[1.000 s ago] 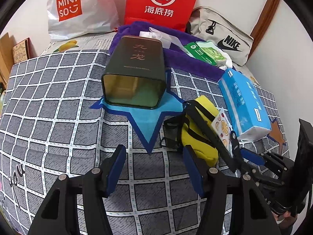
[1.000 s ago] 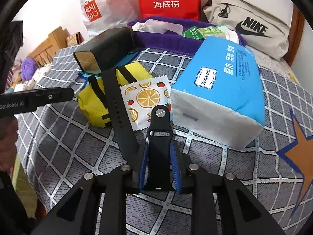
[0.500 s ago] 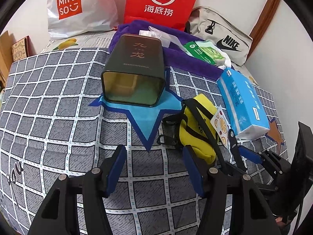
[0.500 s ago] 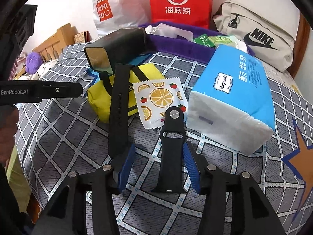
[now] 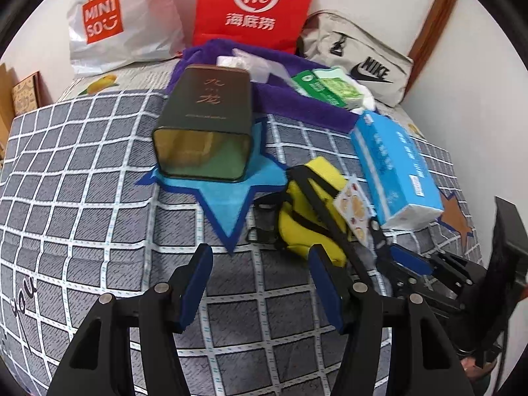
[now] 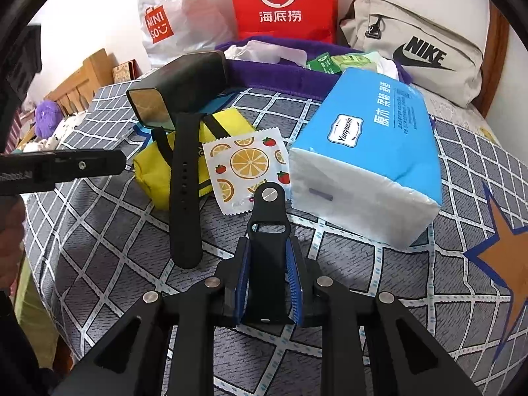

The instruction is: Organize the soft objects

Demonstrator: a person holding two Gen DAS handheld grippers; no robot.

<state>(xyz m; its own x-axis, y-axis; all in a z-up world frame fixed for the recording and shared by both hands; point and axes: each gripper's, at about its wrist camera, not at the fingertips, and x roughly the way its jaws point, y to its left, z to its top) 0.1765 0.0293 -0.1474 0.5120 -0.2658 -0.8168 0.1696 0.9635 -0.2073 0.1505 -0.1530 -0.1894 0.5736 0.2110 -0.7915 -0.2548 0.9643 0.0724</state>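
A short black watch strap (image 6: 269, 211) lies on the grey checked bedcover (image 6: 99, 237), and my right gripper (image 6: 269, 244) is closing on it, its blue pads against the strap's two sides. A longer black strap (image 6: 184, 191) rests to the left, leaning over a yellow pouch (image 6: 155, 168). A fruit-print sachet (image 6: 246, 165) lies between the pouch and a blue tissue pack (image 6: 369, 155). My left gripper (image 5: 260, 257) hovers open over bare cover, nothing between its fingers, just left of the yellow pouch (image 5: 307, 227).
A dark tin (image 5: 204, 125) lies on its side, open mouth toward me, on a blue star patch. Behind are a purple towel (image 5: 297, 105) with a green wipes pack (image 5: 326, 89), a white Miniso bag (image 5: 115, 23), a red bag (image 5: 254, 6) and a beige Nike bag (image 5: 359, 66). A wall runs along the right.
My right gripper opened wide around the short strap, then came in on it again. The long strap now lies clear of its left finger. The left gripper barely moved.
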